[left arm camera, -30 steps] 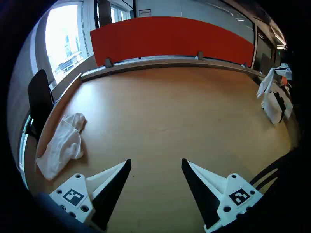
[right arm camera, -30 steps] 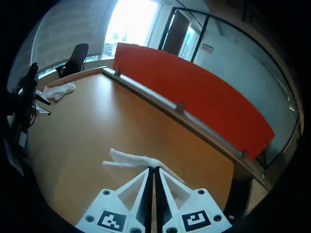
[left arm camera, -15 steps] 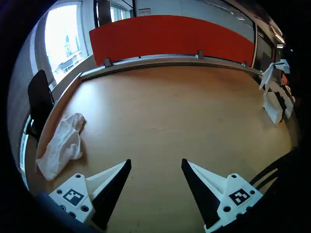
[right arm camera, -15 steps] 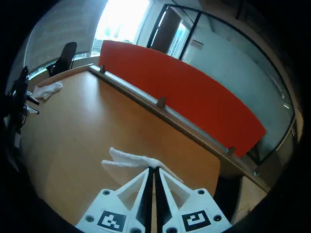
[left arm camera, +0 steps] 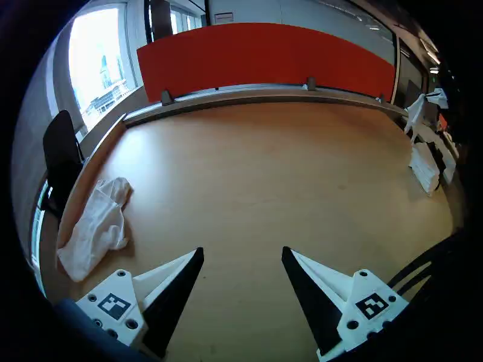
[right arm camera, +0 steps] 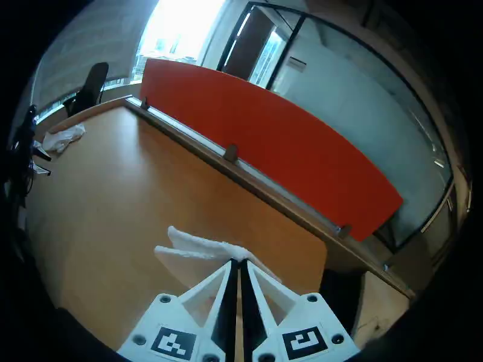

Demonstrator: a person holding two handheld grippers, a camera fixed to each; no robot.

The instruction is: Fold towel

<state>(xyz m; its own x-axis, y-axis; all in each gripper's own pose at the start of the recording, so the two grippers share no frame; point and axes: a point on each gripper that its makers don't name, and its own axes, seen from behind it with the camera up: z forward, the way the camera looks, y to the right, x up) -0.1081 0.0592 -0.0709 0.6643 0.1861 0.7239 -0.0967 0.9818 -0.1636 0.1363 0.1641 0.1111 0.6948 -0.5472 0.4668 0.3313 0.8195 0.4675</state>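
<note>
My right gripper (right arm camera: 239, 264) is shut on a white towel (right arm camera: 202, 250), which bunches just beyond its fingertips above the wooden table (right arm camera: 121, 199). In the left gripper view that towel (left arm camera: 424, 166) hangs at the far right. My left gripper (left arm camera: 241, 250) stands open over the near part of the table (left arm camera: 259, 175) with nothing between its fingers. A second white towel (left arm camera: 96, 223) lies crumpled at the table's left edge; in the right gripper view that crumpled towel (right arm camera: 63, 137) sits small at the far left, close to the left gripper (right arm camera: 27, 154).
A red divider panel (left arm camera: 265, 54) runs along the table's far edge. A black office chair (left arm camera: 60, 157) stands to the left by the windows. Dark chair bars (left arm camera: 422, 271) show at the lower right. Bare wood spreads across the table's middle.
My right gripper has moved with the towel held in it, and the table looks farther off in its view. The left gripper has stayed put and open.
</note>
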